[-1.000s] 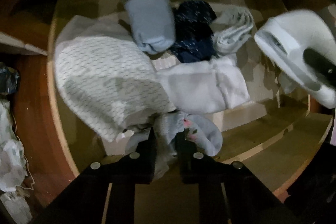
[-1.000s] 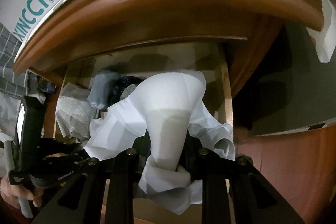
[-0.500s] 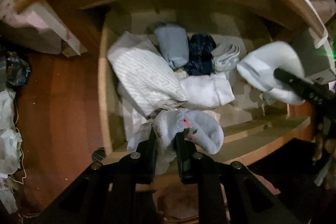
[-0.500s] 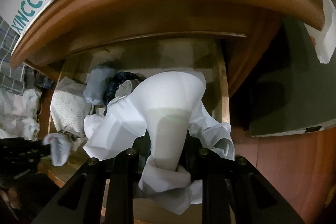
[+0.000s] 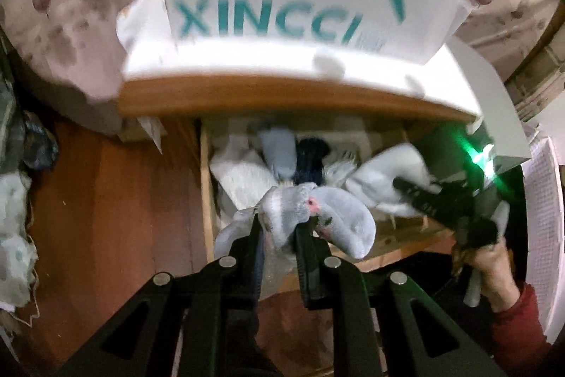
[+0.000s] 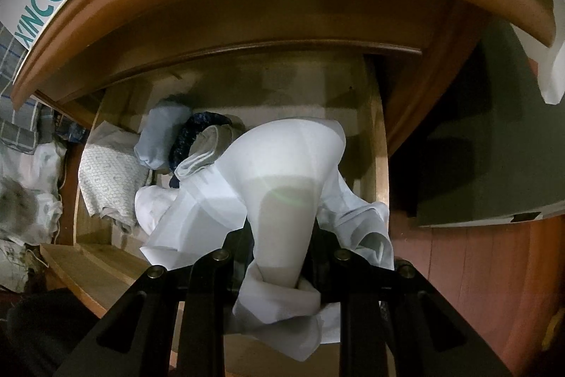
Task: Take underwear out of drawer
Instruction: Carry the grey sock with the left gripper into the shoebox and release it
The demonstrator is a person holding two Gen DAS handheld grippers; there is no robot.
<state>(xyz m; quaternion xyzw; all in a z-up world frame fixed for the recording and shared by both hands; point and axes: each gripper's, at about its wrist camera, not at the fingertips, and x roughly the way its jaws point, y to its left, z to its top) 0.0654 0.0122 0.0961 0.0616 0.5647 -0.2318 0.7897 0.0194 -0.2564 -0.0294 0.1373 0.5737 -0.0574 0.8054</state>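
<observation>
Underwear is leaving the open wooden drawer (image 6: 378,143) in two grips: the left gripper (image 5: 279,228) is clenching a grey floral-print cloth garment (image 5: 317,218) above it, and the right gripper (image 6: 280,257) is clamping soft white cloth briefs (image 6: 282,172) over it. Rolled pieces are waiting inside.

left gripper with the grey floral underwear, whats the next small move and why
Probably carry it sideways, clear of the drawer. The left gripper is shut on the grey floral underwear, which hangs above the clothes left inside, so only setting it down outside remains.
</observation>
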